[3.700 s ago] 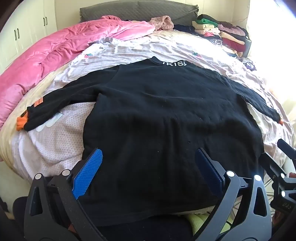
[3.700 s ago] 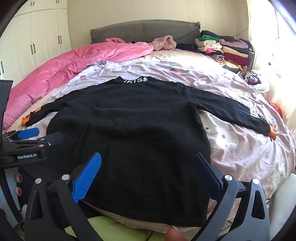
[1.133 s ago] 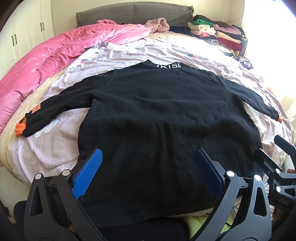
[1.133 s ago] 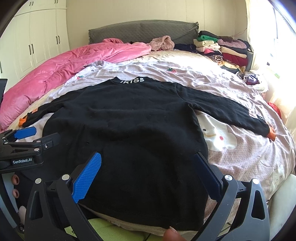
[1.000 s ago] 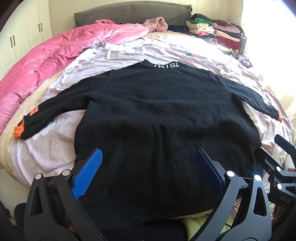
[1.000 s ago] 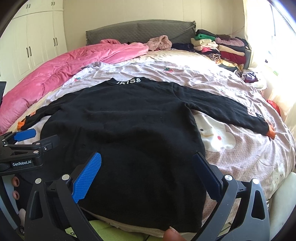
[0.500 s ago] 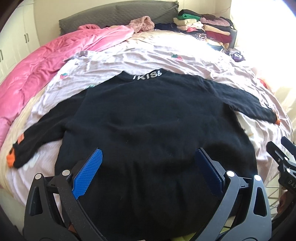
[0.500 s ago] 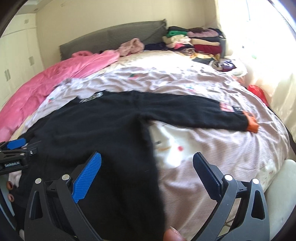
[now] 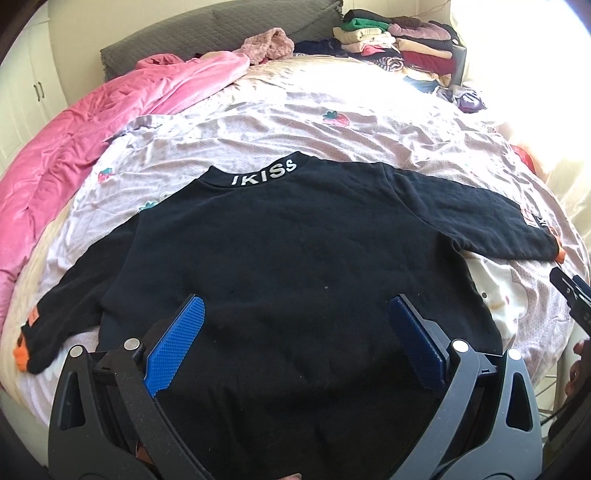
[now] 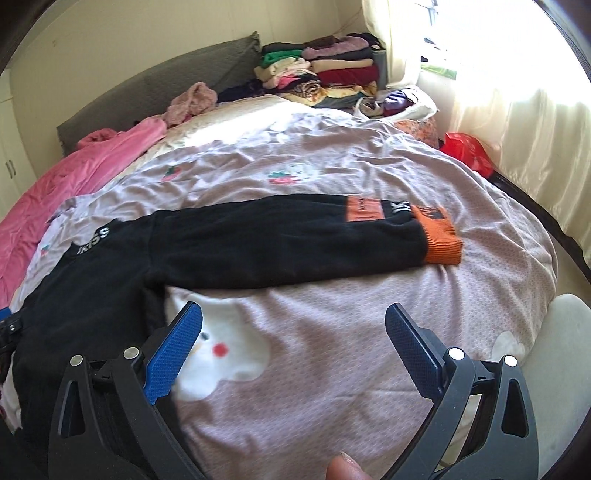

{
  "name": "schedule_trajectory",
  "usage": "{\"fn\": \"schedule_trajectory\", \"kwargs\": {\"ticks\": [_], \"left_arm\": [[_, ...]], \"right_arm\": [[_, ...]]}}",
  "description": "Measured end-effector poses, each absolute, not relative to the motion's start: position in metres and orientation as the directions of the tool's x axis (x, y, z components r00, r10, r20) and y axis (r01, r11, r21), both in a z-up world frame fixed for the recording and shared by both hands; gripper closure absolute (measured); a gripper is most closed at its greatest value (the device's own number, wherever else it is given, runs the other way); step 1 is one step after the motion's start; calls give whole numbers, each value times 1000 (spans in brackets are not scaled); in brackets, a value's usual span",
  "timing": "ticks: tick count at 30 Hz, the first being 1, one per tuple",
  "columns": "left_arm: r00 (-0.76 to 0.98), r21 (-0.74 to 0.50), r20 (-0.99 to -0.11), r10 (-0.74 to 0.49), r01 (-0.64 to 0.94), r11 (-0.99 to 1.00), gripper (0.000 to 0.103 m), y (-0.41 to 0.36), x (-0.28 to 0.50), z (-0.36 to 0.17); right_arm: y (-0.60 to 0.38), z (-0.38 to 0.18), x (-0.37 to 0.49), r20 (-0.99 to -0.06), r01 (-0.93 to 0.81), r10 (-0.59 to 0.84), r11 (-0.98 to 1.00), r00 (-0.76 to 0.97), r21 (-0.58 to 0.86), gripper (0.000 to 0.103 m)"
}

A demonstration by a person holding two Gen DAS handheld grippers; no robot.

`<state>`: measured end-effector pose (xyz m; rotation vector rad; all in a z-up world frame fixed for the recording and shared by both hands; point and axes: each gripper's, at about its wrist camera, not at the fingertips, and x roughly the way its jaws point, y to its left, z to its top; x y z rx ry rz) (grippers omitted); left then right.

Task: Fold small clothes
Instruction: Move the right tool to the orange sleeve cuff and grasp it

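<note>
The bed carries a pale lilac printed sheet that covers most of its surface. A pink quilt lies bunched along the left side of the bed, reaching up to the grey headboard. A stack of folded clothes stands at the far right corner of the bed, near the window.

The black sweater lies flat on the sheet, collar toward the headboard, with white lettering on the collar band. Both sleeves are spread outward. The right sleeve extends across the sheet and ends in an orange cuff; an orange patch sits just before the cuff. The left sleeve ends near the bed edge, also with an orange cuff.

The left hand-held gripper hovers over the lower body of the sweater, jaws spread wide, holding nothing. The right hand-held gripper hovers over the bare sheet below the right sleeve, jaws likewise spread wide and empty. A fingertip shows at the lower edge of the right wrist view.
</note>
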<state>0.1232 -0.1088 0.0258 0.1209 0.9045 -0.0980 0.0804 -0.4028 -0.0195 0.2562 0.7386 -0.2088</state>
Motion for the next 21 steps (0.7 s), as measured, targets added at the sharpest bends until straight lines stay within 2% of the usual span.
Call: {"fn": "schedule_trajectory", "kwargs": {"ticks": [12, 21], "left_arm": [[601, 78, -798, -34, 158, 984, 9, -141, 159, 30], [584, 43, -808, -84, 200, 979, 9, -168, 189, 18]], "right_arm": [[-475, -39, 95, -733, 402, -127, 891, 669, 212, 4], [-531, -54, 100, -756, 497, -130, 821, 641, 280, 4]]}}
